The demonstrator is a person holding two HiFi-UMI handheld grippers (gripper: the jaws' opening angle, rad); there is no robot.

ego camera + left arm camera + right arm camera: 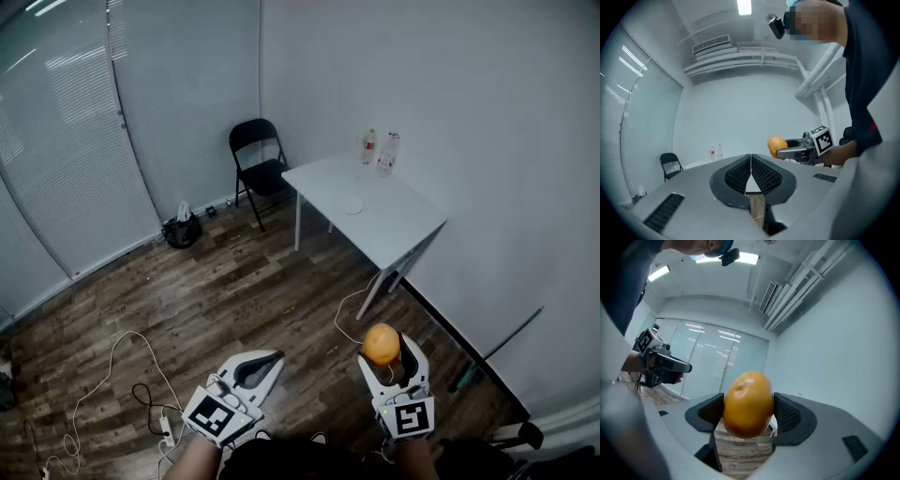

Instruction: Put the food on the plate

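Observation:
An orange fruit [381,344] sits between the jaws of my right gripper [385,354], low in the head view and above the wooden floor. In the right gripper view both pads press on the orange fruit [748,404], so the right gripper [749,411] is shut on it. My left gripper [266,362] hangs at the lower left, jaws together and empty; the left gripper view shows the left gripper [751,162] with pads touching. A small white plate [352,204] lies on the white table [394,230] well ahead of both grippers.
Two bottles [379,150] stand at the table's far corner by the wall. A black folding chair [259,161] is left of the table, with a dark bag [182,230] by the blinds. Cables and a power strip [165,428] lie on the floor at lower left.

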